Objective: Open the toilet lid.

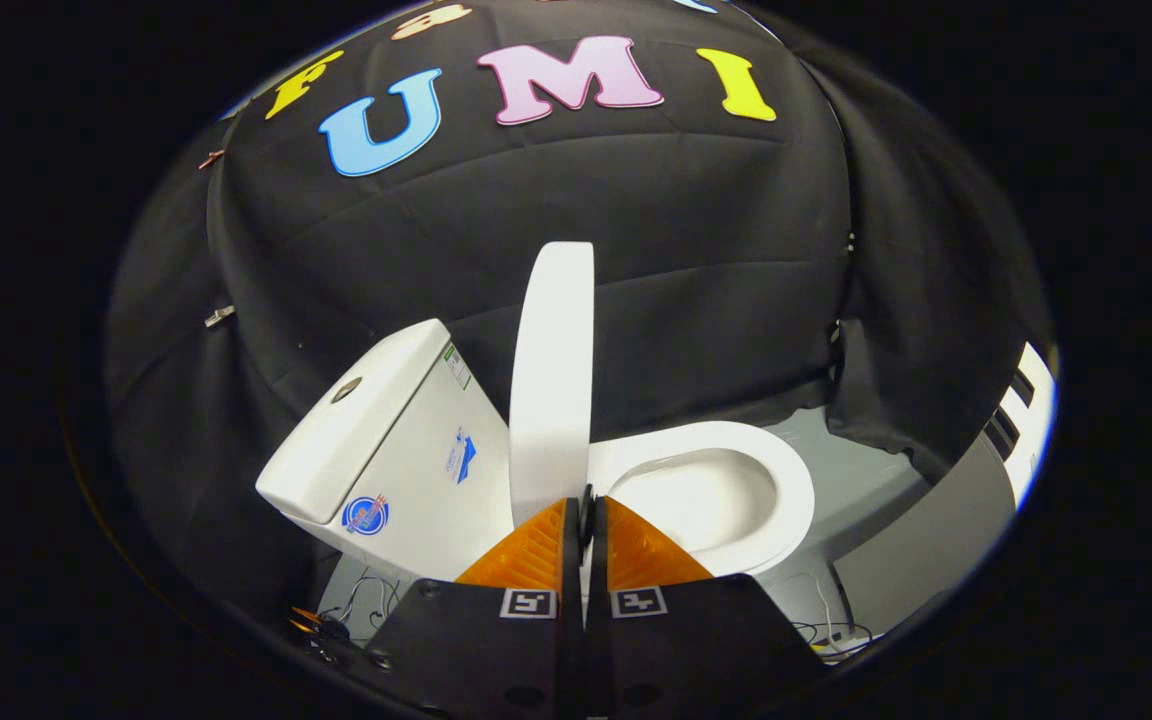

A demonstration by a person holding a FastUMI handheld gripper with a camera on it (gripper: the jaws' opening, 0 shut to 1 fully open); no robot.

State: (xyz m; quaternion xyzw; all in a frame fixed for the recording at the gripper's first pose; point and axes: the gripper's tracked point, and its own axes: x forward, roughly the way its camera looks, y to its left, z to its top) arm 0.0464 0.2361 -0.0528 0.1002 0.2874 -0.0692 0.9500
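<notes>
Toilet lid (pixel 552 380), gripper view: the lid stands raised, seen almost edge-on as a tall white slab rising just ahead of the gripper (pixel 586 512). It stands between the cistern (pixel 386 450) on one side and the open bowl (pixel 706 500) with its white seat rim on the other. The lid's lower edge meets the tips of the jaws. The jaws are pressed nearly together, with only a thin dark slit between them, and that slit lies just beside the lid's lower edge rather than around it. Whether a thin lip of the lid is caught in the slit cannot be told, so the lid is best read as touched, not pinched.

The lid appears near upright, not yet leaning on the cistern, so the step in hand is judged to be the last part of the swing. To do it well, push from the bowl side, low on the lid's face. Follow the arc about the hinge toward the cistern, and ease off as the lid nears it so that it does not slam or rebound. Cables (pixel 366 600) lie on the floor (pixel 866 490) below the cistern.
</notes>
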